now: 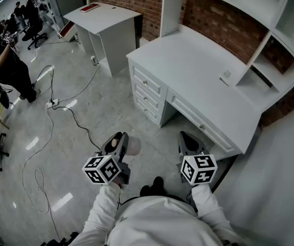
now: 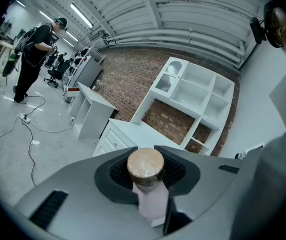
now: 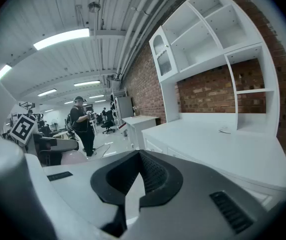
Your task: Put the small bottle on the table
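A small bottle (image 2: 145,165) with a round tan cap and a pale pink body sits between the dark pads of my left gripper (image 2: 143,153), which is shut on it. In the head view the bottle (image 1: 132,146) shows as a pinkish shape beside the left gripper (image 1: 118,143), low over the floor in front of the white desk (image 1: 203,70). My right gripper (image 1: 188,142) hovers next to it, nearer the desk's drawers. Seen from its own camera, the right gripper (image 3: 140,156) has its jaws together with nothing between them, pointing toward the desk top (image 3: 222,149).
A white shelf unit (image 1: 272,40) rises on the desk's far side against a brick wall. A smaller white table (image 1: 103,17) stands farther back. Cables (image 1: 49,111) trail over the glossy floor. A person (image 1: 5,60) stands at the far left.
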